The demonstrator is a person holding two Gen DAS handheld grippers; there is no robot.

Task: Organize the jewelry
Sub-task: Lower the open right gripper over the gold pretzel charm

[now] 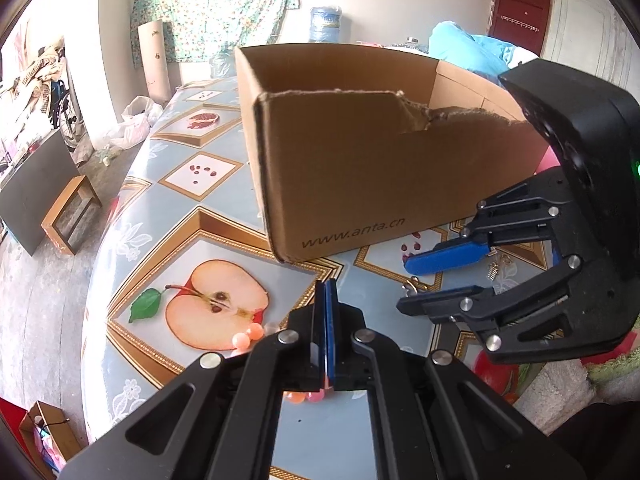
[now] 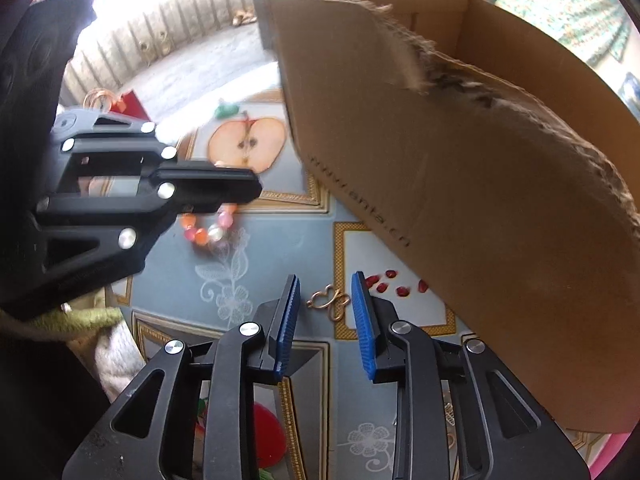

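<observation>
My right gripper (image 2: pixel 326 280) stands open over the table, pointing steeply down. A small gold heart-shaped charm (image 2: pixel 330 304) lies flat between its blue pads (image 2: pixel 286 320), untouched. In the left wrist view the right gripper (image 1: pixel 404 285) is at the right with the charm (image 1: pixel 414 286) by its tips. My left gripper (image 1: pixel 326 284) is shut, low over a pink and orange bead bracelet (image 1: pixel 248 338). The bracelet (image 2: pixel 204 234) shows on both sides of the left gripper (image 2: pixel 256 188). I cannot tell whether the pads pinch it.
An open cardboard box (image 1: pixel 360 168) with a torn front rim stands just behind both grippers, close on my right side (image 2: pixel 480 200). A few more small metal pieces (image 1: pixel 494 268) lie under the right gripper. The fruit-patterned tablecloth (image 1: pixel 208 224) ends in a rounded edge at the left.
</observation>
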